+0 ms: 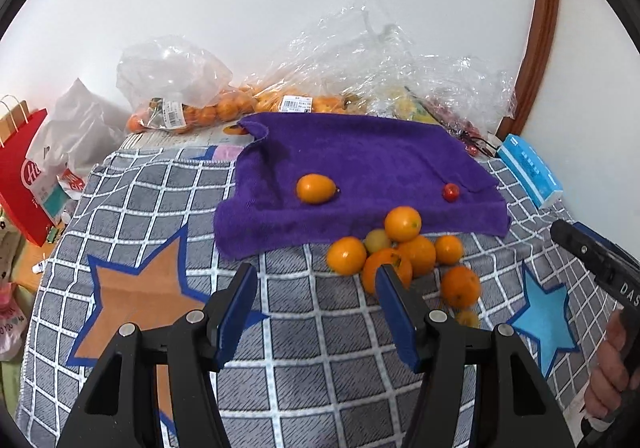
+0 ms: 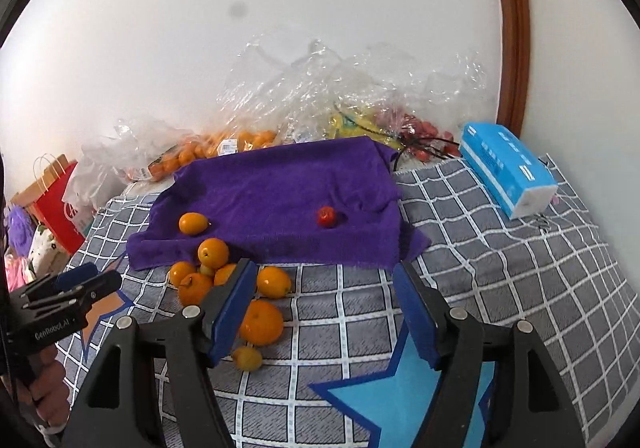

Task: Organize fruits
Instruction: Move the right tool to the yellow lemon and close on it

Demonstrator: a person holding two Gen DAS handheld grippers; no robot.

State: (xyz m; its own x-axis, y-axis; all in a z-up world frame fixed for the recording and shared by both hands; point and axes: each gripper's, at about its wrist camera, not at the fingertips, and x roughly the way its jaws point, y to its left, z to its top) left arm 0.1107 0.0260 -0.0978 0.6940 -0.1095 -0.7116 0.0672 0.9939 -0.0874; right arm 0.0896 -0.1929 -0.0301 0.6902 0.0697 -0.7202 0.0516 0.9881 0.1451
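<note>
White wall backs a checked grey cloth (image 1: 320, 348) with star patches that covers the surface; a purple towel (image 1: 360, 176) lies spread toward its far edge.

On the towel sit two fruits well apart: an oval orange kumquat (image 1: 316, 188) toward the towel's left side and a small red tomato (image 1: 451, 192) toward its right. Just off the towel's near edge a cluster of orange fruits (image 1: 404, 248) lies bunched and touching, smooth-skinned, with one paler yellow-green among them; a larger one and a small yellowish one lie slightly nearer.

Both claws hang above the cloth with jaws apart and nothing between them. The left claw (image 1: 316, 312) is over bare check just near of the cluster, its right finger overlapping one fruit in view. The right claw (image 2: 324, 308) is over open check to the cluster's right, its left finger beside the larger fruit.

Along the far edge crumpled clear plastic bags (image 2: 320, 88) hold more oranges and red fruit. A blue tissue pack (image 2: 508, 168) lies near the right edge. Past the left edge stands a red paper bag (image 1: 24, 176).
</note>
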